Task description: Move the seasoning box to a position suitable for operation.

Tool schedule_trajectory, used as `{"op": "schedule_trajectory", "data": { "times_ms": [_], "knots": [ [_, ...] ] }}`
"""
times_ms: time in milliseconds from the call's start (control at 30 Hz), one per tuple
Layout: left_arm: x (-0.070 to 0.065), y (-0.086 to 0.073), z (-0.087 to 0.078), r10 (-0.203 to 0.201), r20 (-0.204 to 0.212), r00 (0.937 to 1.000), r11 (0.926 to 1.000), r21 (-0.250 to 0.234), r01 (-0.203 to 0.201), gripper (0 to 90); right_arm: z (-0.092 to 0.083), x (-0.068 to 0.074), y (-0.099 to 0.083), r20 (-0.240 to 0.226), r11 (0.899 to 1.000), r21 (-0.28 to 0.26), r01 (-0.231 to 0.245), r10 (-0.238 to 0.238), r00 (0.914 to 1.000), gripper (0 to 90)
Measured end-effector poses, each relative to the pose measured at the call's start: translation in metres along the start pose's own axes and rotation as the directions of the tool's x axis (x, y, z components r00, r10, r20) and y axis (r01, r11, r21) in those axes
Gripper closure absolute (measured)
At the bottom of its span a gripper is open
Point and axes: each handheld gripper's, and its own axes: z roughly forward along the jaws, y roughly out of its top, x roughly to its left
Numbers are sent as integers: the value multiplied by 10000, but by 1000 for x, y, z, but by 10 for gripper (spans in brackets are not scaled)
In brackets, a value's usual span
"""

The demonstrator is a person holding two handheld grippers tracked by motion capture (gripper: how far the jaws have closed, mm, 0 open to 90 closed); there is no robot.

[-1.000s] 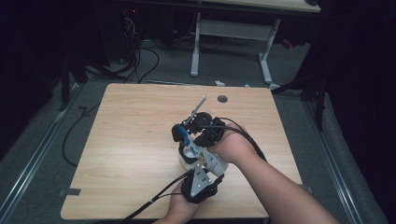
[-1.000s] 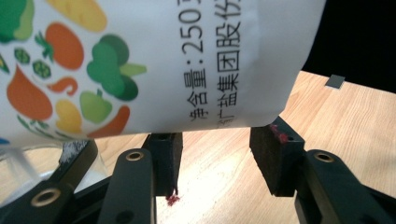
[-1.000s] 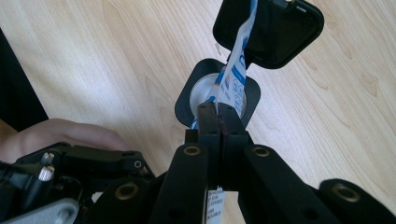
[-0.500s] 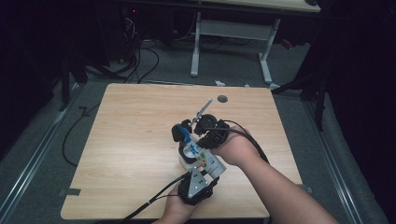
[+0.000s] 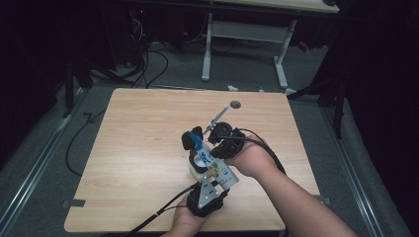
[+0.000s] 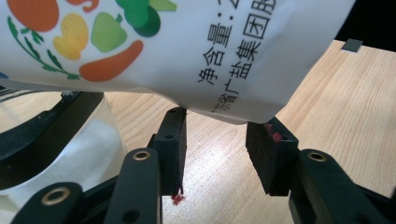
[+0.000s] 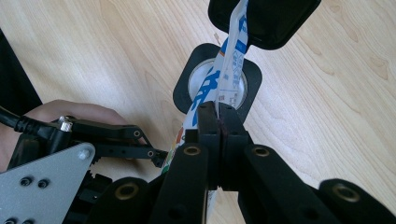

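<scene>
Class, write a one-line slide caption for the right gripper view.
Right gripper pinches a white printed pouch above a clear jar with black hinged lid on the wooden table.

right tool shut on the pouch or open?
Shut on it: the right tool's jaws meet with the white pouch's edge pinched between them.

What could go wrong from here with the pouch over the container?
1. The right gripper pinches a thin edge of the pouch, so the pouch might slip out as it tilts.
2. The pouch hangs across the container opening rather than squarely inside it, so contents could spill onto the table.
3. The left gripper meets the pouch's bottom edge at its jaw tips; a firm hold is not evident, and a nudge could tip the container.
</scene>
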Motion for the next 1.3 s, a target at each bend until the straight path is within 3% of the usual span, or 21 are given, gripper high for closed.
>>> {"op": "schedule_trajectory", "data": {
  "times_ms": [1067,1300],
  "knots": [
    [19,-1,0,-230,-733,9970,9986,451,263,603,0,1,-15,-267,9975,-621,-344,328,9991,900],
    [20,-1,0,-317,-754,9966,9985,421,350,606,0,0,-18,-273,9938,-1019,-445,420,9987,900]
  ]
}}
